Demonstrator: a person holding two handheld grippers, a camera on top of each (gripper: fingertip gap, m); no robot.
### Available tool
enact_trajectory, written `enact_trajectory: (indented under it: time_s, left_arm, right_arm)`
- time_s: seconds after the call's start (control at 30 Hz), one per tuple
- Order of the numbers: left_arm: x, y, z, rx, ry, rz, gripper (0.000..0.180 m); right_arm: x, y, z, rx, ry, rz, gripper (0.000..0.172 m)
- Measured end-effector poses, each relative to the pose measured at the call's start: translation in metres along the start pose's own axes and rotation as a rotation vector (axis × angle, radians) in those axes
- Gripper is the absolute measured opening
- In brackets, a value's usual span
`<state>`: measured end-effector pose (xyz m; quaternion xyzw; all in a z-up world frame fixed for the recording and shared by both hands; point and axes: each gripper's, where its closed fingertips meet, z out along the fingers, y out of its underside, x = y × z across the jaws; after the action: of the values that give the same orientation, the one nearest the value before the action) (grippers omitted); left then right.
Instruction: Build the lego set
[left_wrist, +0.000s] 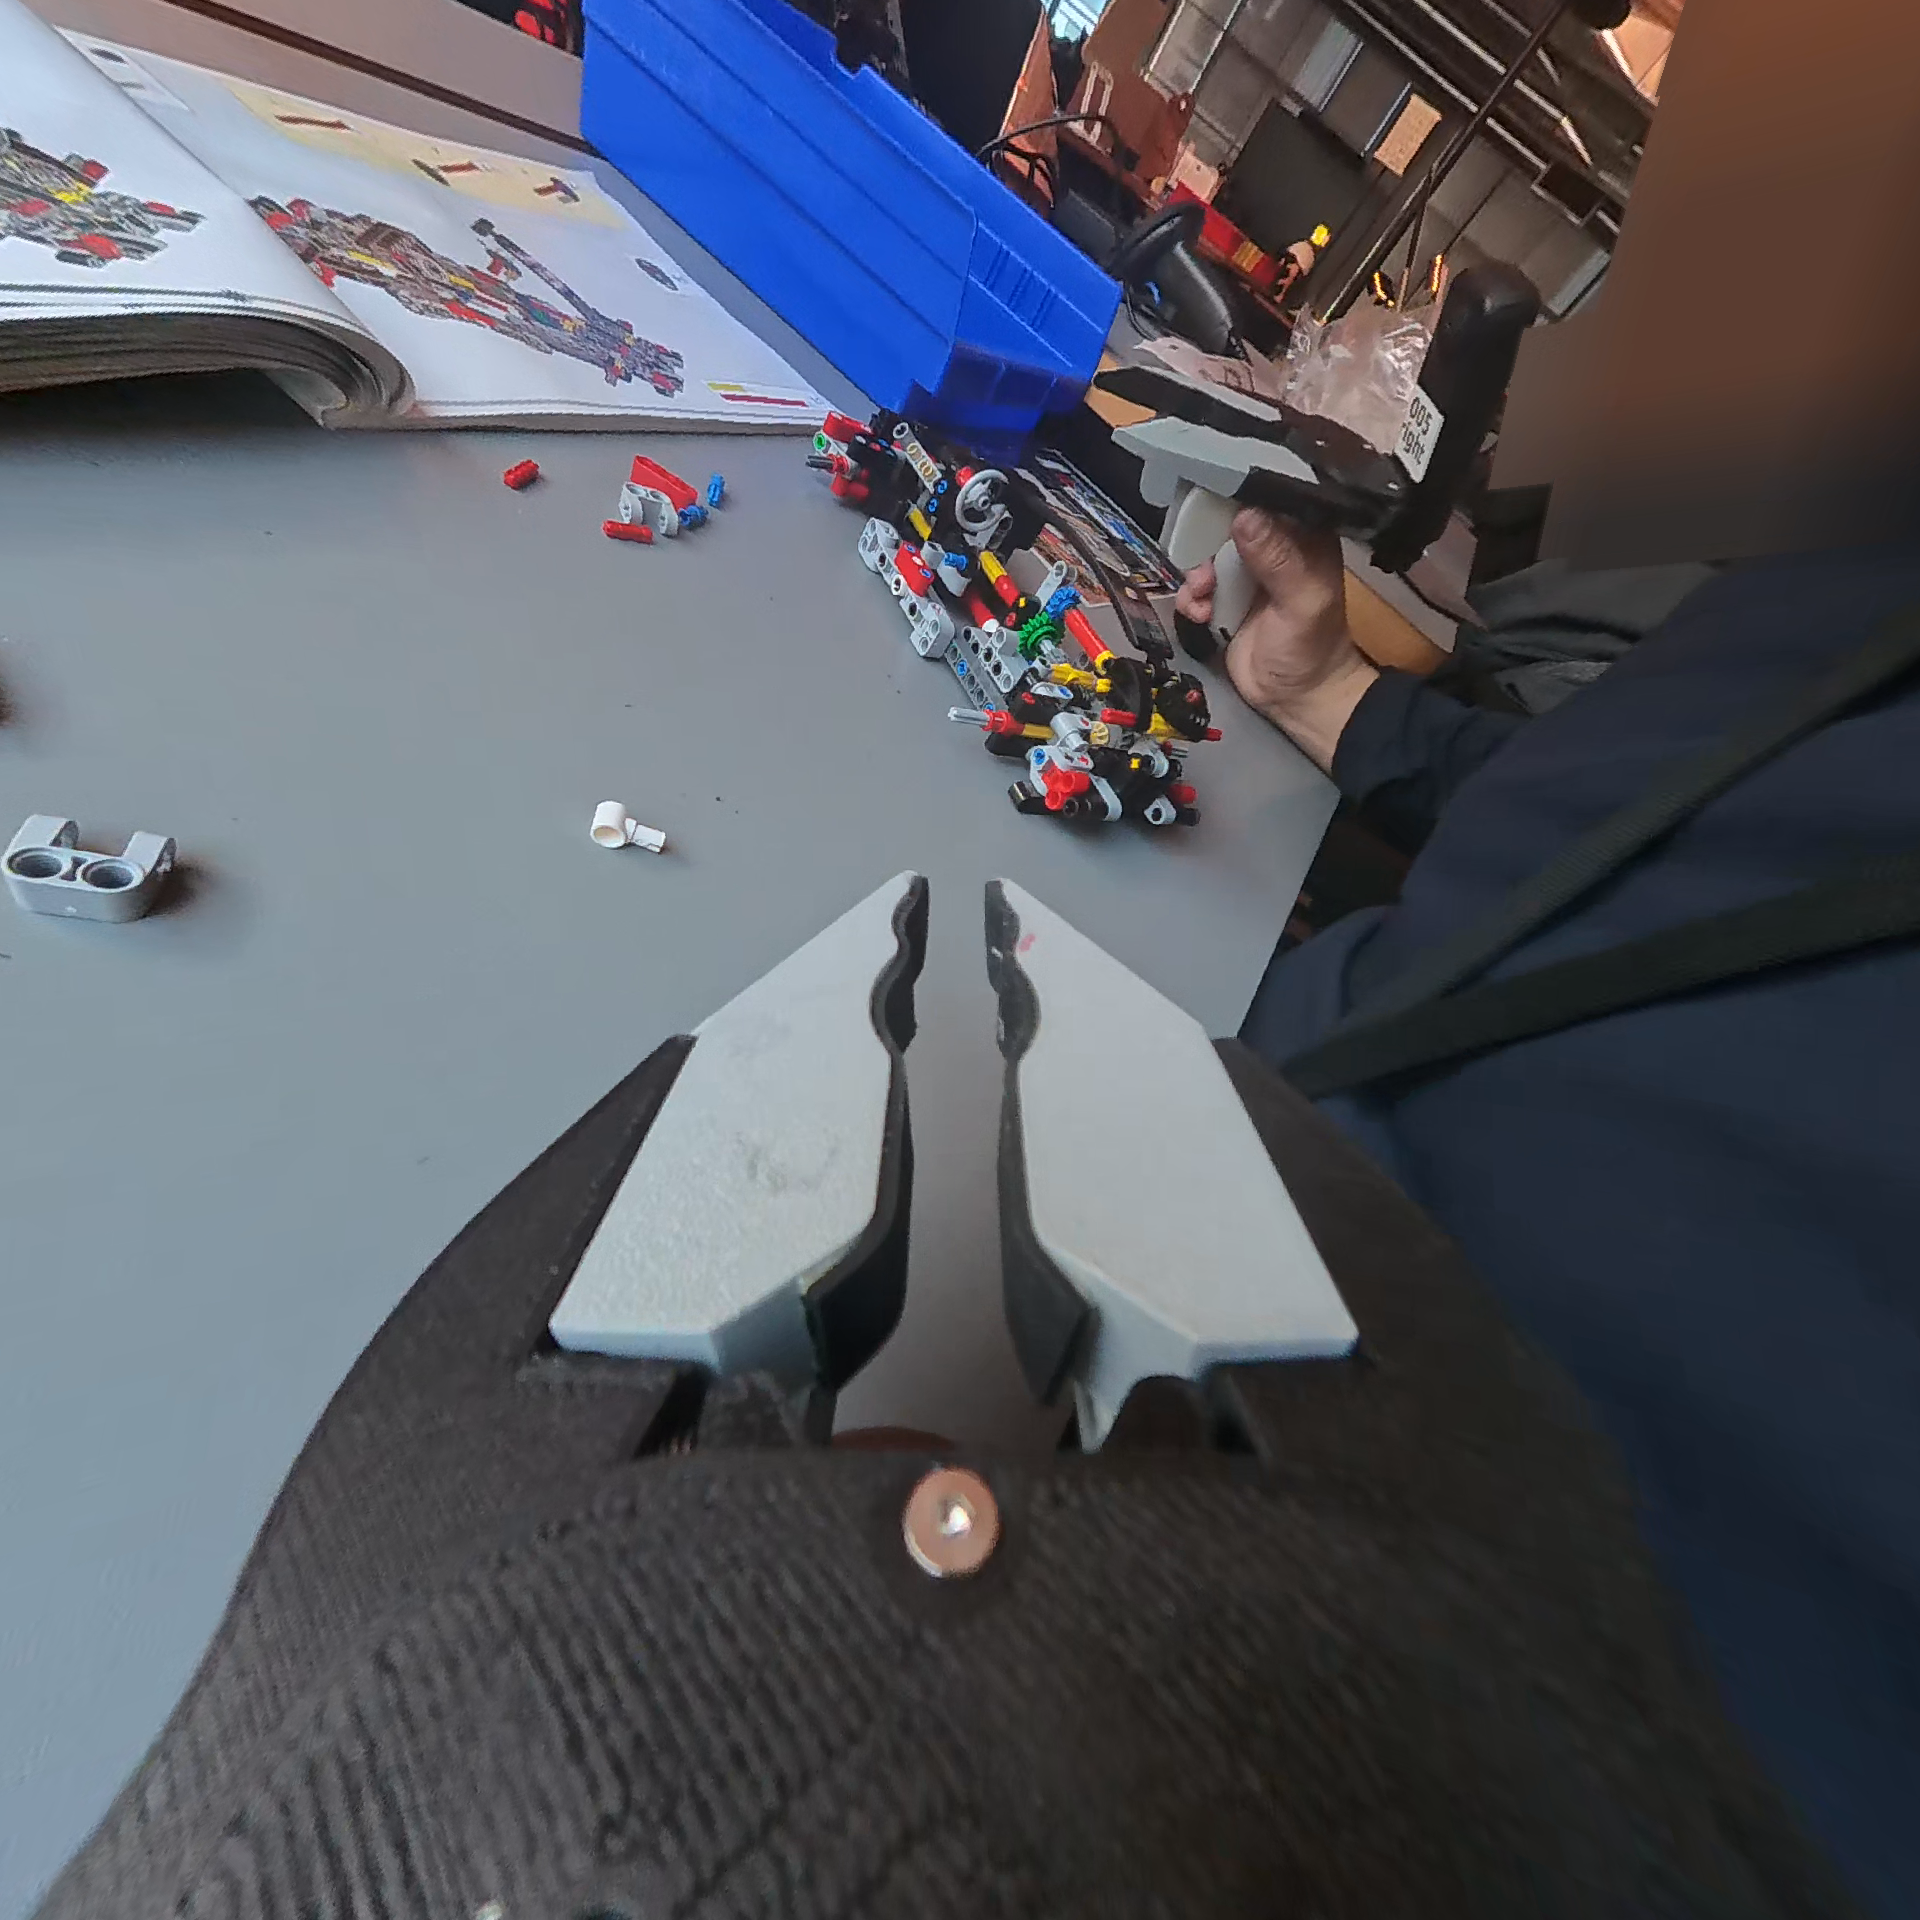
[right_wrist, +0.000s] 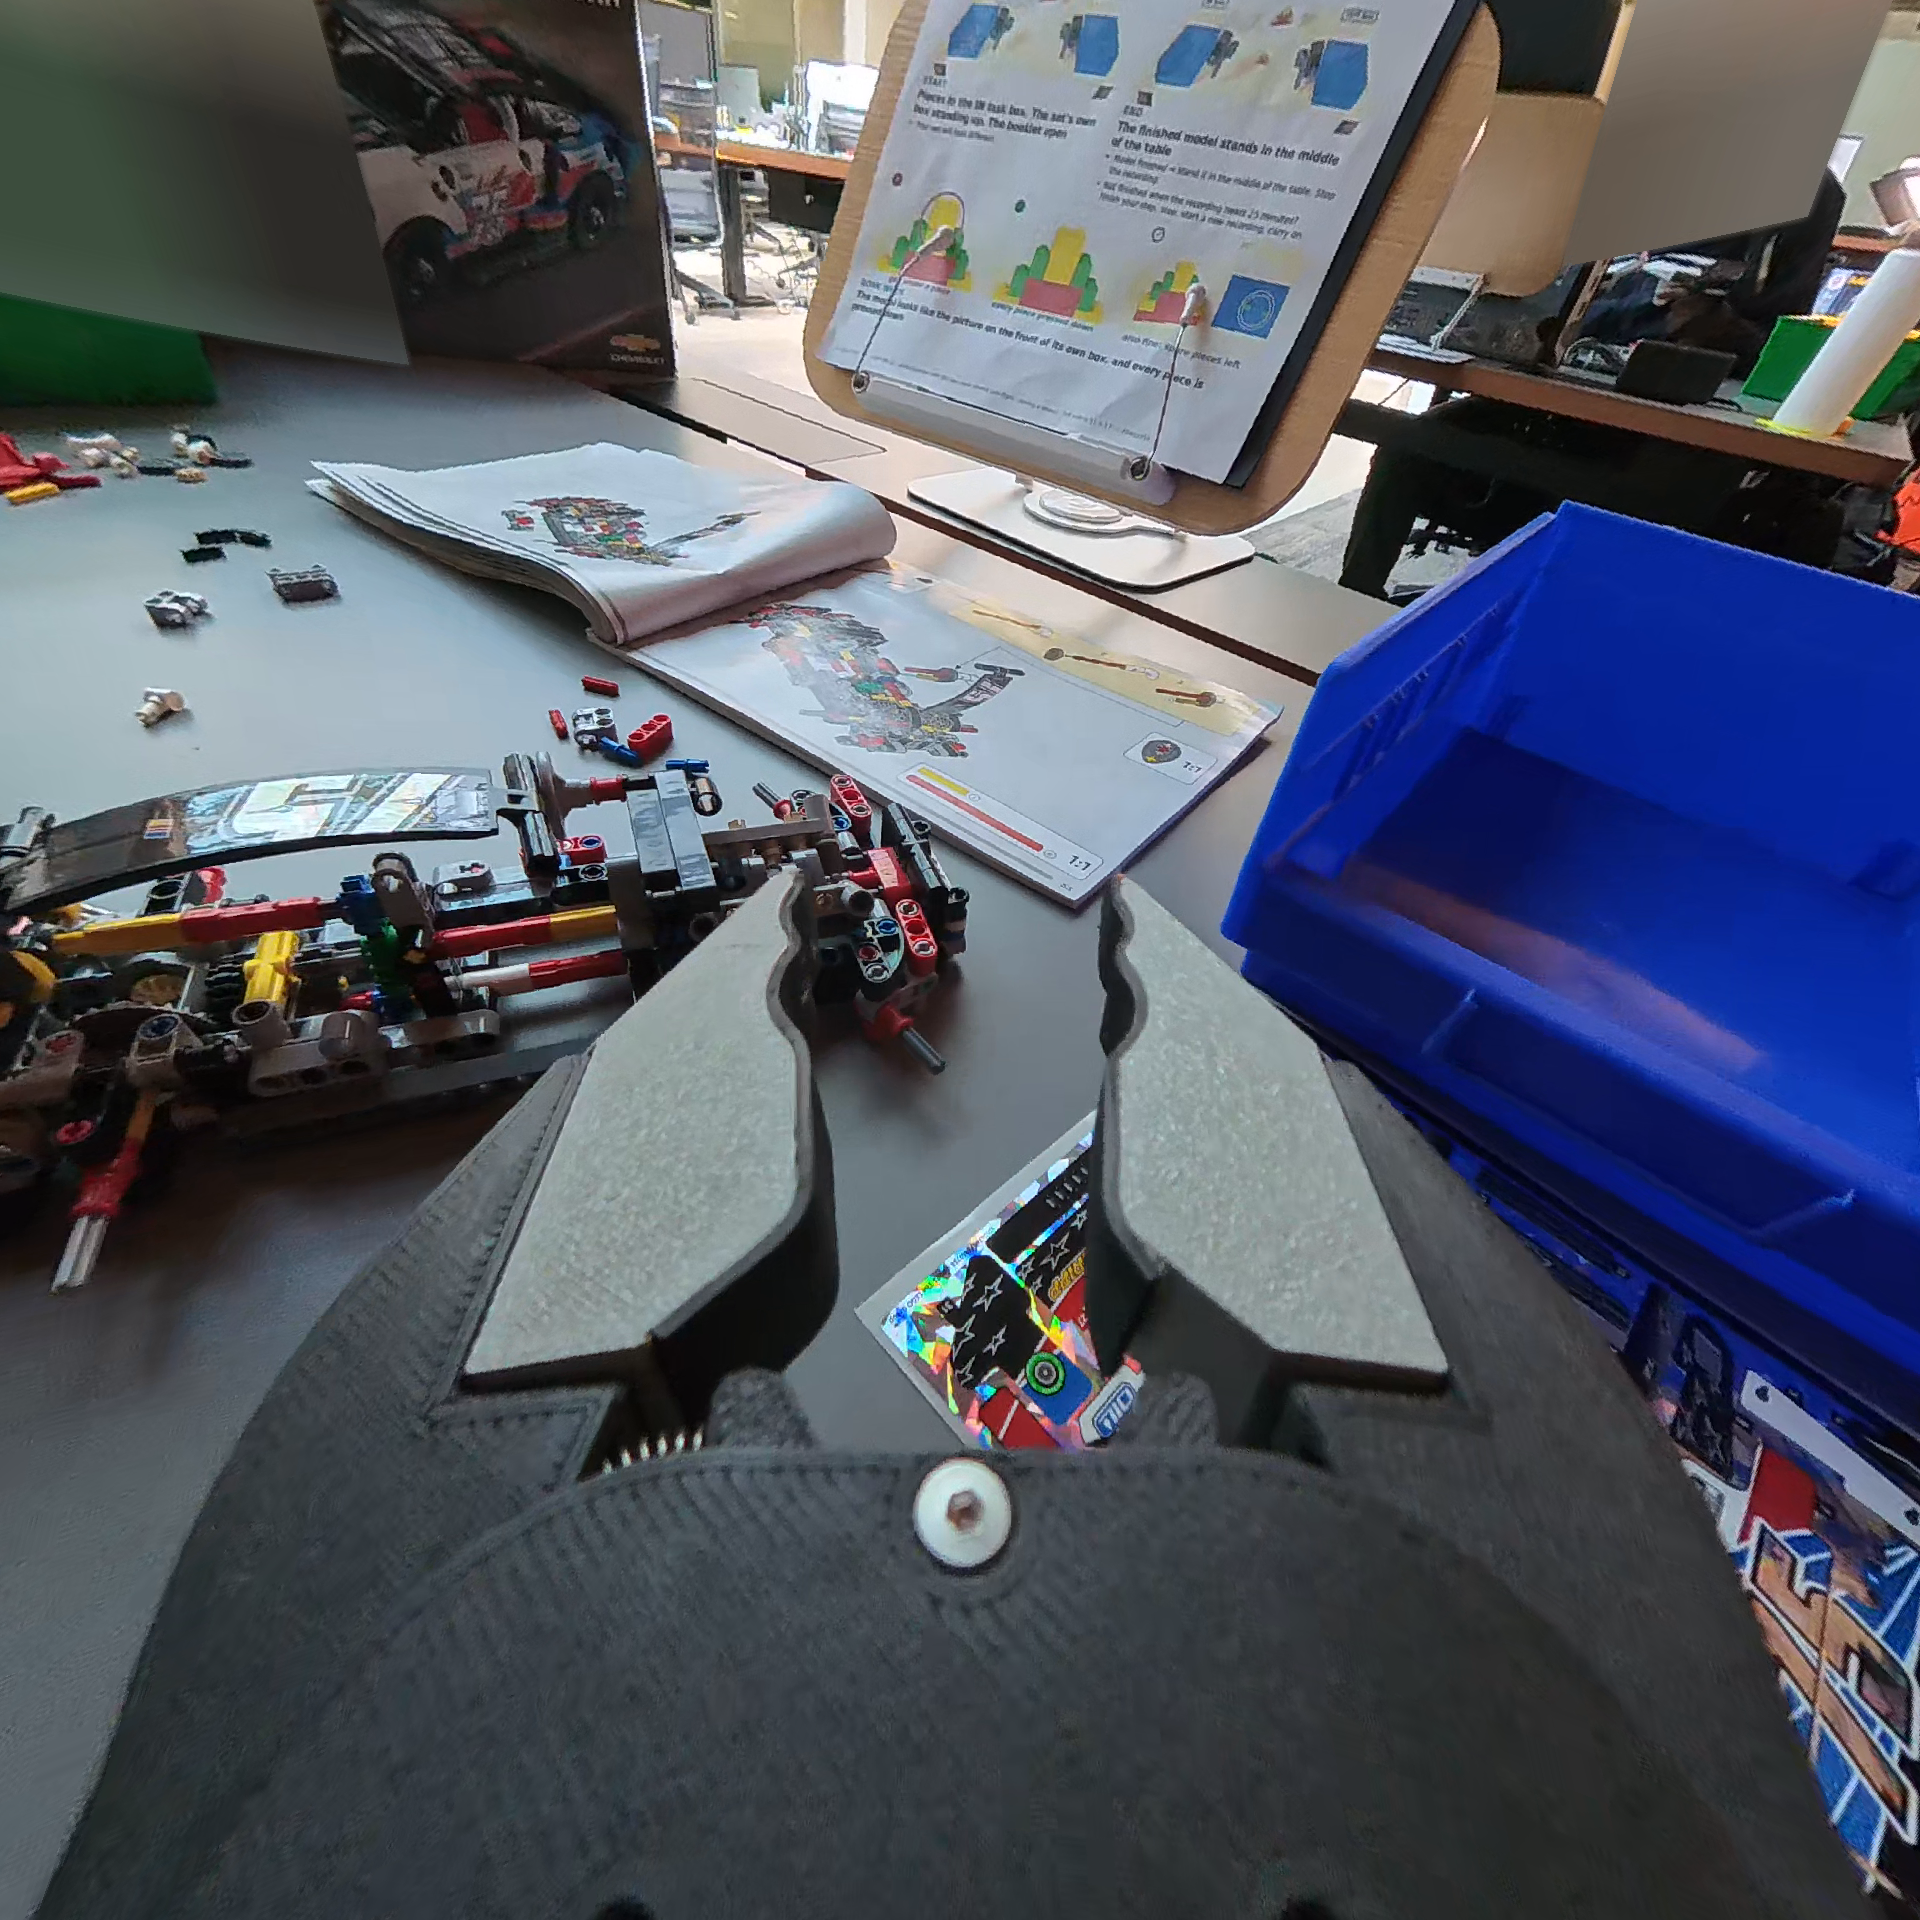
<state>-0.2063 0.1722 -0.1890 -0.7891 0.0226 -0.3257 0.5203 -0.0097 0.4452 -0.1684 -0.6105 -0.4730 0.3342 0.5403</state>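
A grey counter (left_wrist: 312, 1039) fills both of my views, with a cluttered workshop blurred behind it. In my left wrist view the left tool (left_wrist: 956, 894) sits at the lower centre of the frame, its two fingers nearly together with only a narrow slit between the tips and nothing in it; bare counter shows through the gap. Nearest to it, up and to the left, lies a small white connector piece (left_wrist: 627, 826), apart from the fingertips, and at the far left edge a light grey two-hole piece (left_wrist: 88, 868). Toward the centre right runs the partly built brick model (left_wrist: 1023, 634), with a few loose red, blue and grey pieces (left_wrist: 665, 497) left of its far end. An open instruction booklet (left_wrist: 468, 291) lies in the upper left and a blue bin (left_wrist: 831, 197) at upper centre. At the right a hand (left_wrist: 1288, 623) grips the handle of the right tool. In my right wrist view the right tool (right_wrist: 951, 904) has its fingers wide apart and holding nothing; its left fingertip (right_wrist: 774, 914) overlaps the near end of the model (whether it touches, I cannot tell). A shiny sticker sheet (right_wrist: 997, 1340) lies under the open gap, the blue bin fills the right side, and a sheet on a stand (right_wrist: 1122, 229) occupies the upper centre.
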Motion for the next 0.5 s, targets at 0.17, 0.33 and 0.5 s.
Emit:
enact_trajectory:
  time_s: [0.17, 0.33, 0.5]
  left_arm:
    - [-0.0015, -0.0009, -0.0007, 0.008, -0.01, -0.005, 0.009]
    - [-0.0035, -0.0022, -0.0019, 0.021, -0.03, -0.001, 0.009]
    - [-0.0064, -0.0019, -0.002, 0.023, -0.066, 0.009, 0.01]
  right_arm:
    - [0.0, -0.0021, -0.0018, 0.018, -0.001, 0.003, 0.05]
    - [-0.0033, -0.0057, -0.0042, 0.046, -0.02, 0.01, 0.049]
    - [-0.0079, -0.0092, -0.0072, 0.071, -0.047, 0.023, 0.047]
